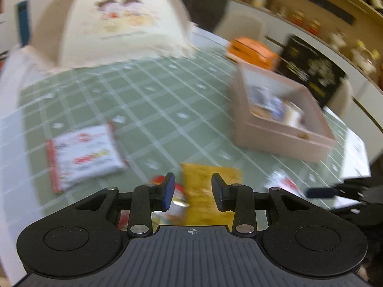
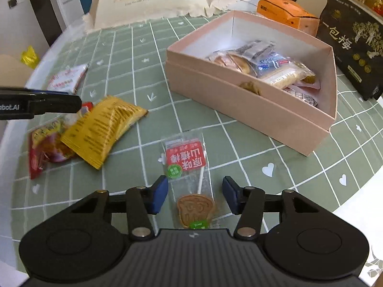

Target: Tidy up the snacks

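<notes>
Your right gripper (image 2: 195, 196) hangs with jaws apart around the lollipop packet (image 2: 189, 174), not pinching it. Your left gripper (image 1: 192, 190) is open too, over the yellow packet (image 1: 208, 186). Pink box (image 2: 275, 117) sits beyond on the desk (image 2: 134, 55).

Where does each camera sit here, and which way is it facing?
Left wrist: on the left hand-held gripper, angled down at the table; open jaws over the yellow packet; the right hand-held gripper's tip shows at the right edge.
Right wrist: on the right hand-held gripper, angled down at the lollipop between its open jaws; the left gripper's finger shows at left.
Shared: yellow packet, pink box, green cloth.
</notes>
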Demonstrator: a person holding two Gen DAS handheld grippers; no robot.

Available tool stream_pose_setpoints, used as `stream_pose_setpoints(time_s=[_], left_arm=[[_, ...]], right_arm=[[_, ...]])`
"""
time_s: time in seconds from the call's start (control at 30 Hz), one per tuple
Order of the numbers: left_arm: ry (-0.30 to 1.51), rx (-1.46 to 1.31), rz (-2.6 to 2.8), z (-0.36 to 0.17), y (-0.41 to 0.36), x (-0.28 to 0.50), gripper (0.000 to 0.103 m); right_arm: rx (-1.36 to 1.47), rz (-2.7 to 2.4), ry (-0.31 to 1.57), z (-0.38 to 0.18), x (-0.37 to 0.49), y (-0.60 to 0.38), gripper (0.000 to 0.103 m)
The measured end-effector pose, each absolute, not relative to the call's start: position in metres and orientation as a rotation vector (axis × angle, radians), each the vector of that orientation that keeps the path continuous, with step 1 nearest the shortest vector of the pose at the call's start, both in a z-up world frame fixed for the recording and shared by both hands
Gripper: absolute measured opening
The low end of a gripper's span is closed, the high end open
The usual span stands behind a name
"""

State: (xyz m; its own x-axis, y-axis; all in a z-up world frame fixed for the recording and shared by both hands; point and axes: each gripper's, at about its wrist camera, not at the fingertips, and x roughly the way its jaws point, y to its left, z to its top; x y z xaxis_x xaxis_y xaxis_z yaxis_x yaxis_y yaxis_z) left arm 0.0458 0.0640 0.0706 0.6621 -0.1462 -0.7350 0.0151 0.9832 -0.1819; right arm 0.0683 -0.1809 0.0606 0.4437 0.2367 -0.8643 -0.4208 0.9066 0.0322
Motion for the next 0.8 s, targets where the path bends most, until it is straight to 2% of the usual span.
stream_pose_setpoints(time_s=[0.03,0.1,0.13,0.27,0.4,0.47,0.53,0.57,0.6,0.8], left_arm=[[0.838,-0.173,-0.057,0.071,0.074,0.048,0.039],[0.844,-0.209,0.009,0.069,0.101,0.052,0.038],[0.851,-0.234,0.028,0.068,0.111,0.052,0.038],[0.894,-0.315,-0.009,0.06,0.131,0.035,0.038],[0.967,-0.261,-0.089,0.046,0.114,0.019,0.039],[0.983,-0.237,-0.122,0.042,0.102,0.012,0.04],[0.988,-0.25,-0.166,0.044,0.098,0.008,0.04],[0.979,-0.27,-0.19,0.046,0.099,0.005,0.04],[0.965,-0.289,-0.207,0.05,0.103,0.005,0.04],[0.798,-0.242,-0.062,0.075,0.151,0.047,0.039]], right_arm=[[-0.185,0.43,1.023,0.064,0.068,-0.179,0.054],[-0.161,0.469,0.995,0.071,0.069,-0.167,0.069],[-0.153,0.478,0.986,0.073,0.07,-0.159,0.071],[-0.068,0.457,1.033,0.069,0.088,-0.117,0.072],[0.042,0.453,1.115,0.054,0.114,-0.091,0.073],[0.063,0.477,1.126,0.048,0.122,-0.081,0.081],[0.016,0.497,1.123,0.047,0.122,-0.072,0.078],[-0.028,0.504,1.112,0.048,0.12,-0.07,0.067],[-0.057,0.51,1.105,0.049,0.117,-0.07,0.062],[-0.15,0.488,1.082,0.052,0.091,-0.11,0.06]])
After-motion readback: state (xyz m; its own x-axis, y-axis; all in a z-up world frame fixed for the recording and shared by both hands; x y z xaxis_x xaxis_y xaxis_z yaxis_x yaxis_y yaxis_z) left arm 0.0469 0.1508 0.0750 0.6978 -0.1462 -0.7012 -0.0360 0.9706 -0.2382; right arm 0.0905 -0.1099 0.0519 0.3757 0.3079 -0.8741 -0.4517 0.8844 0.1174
